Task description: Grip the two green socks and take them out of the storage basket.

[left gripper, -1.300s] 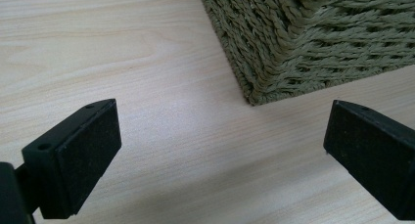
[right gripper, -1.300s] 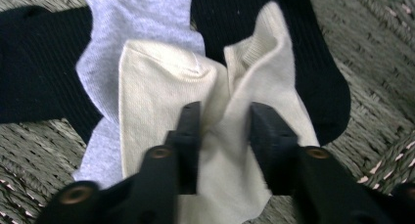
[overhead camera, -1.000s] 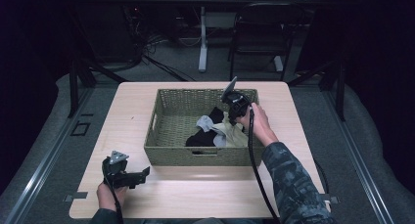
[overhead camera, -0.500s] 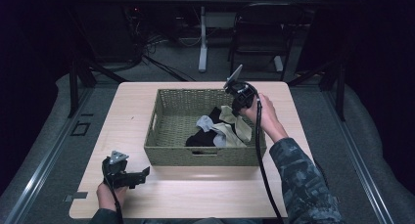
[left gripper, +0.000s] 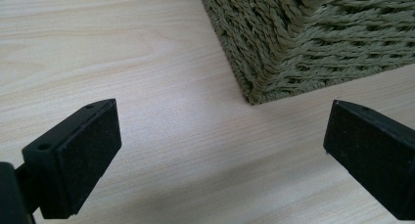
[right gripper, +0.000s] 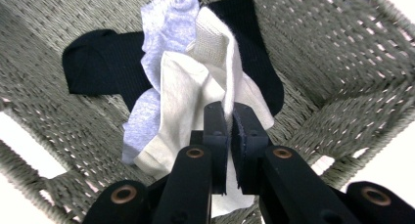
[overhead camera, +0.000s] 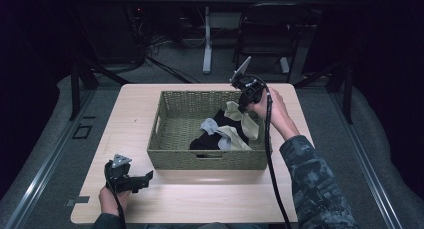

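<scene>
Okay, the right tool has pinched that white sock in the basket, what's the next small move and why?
Probably lift the right tool straight up. Its jaws are shut on the white sock, whose lower end lies against the grey sock and black sock in the basket; raising should free it.

- The table (overhead camera: 140, 114) you worked at looked like pale wood with a fine straight grain, smooth and faintly sheened.
- On it, the basket (overhead camera: 175, 159) was coarse, rough woven fibre, olive and matt.
- Inside the basket, the white sock (right gripper: 195, 101) your right gripper (right gripper: 229, 131) pinched was soft knit cloth, ribbed at its cuff.
- Beside it, the black sock (right gripper: 103, 62) was finely ribbed, and the grey-blue sock (right gripper: 166, 23) fuzzy.
- Near the basket's corner, your left gripper (left gripper: 220, 150) had matt black pads (left gripper: 83, 150) with a grainy face.
</scene>
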`<state>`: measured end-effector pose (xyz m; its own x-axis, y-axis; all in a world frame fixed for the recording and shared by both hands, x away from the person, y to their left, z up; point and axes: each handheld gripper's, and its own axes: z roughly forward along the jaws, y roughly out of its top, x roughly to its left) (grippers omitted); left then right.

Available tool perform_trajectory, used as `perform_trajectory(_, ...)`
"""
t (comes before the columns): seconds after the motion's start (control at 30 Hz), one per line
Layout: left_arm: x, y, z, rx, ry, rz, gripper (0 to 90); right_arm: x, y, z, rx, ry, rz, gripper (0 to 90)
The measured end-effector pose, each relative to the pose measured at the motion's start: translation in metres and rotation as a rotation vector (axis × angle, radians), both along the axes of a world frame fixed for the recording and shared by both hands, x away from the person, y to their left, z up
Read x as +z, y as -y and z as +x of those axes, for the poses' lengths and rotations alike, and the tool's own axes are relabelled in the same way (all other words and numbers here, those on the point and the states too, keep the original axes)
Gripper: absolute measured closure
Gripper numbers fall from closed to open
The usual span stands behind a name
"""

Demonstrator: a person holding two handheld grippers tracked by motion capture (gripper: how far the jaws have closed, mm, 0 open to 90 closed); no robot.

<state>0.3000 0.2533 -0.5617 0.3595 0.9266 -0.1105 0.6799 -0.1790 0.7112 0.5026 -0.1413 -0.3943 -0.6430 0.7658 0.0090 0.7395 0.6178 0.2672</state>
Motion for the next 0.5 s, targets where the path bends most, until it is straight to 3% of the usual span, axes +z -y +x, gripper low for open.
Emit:
perform_trajectory(0.23,0.000,0.000,0.000,-0.001,-0.002,0.000,0.5,0.015,0.001,-0.003,0.001,0.011,0.025,85.7)
perform_trajectory(0.33,0.000,0.000,0.000,-0.001,-0.003,0.001,0.5,0.023,0.001,-0.004,0.012,0.010,0.006,85.7)
perform_trajectory(0.5,0.000,0.000,0.000,0.001,0.001,0.000,0.5,0.035,0.003,-0.008,0.016,0.022,0.018,85.7)
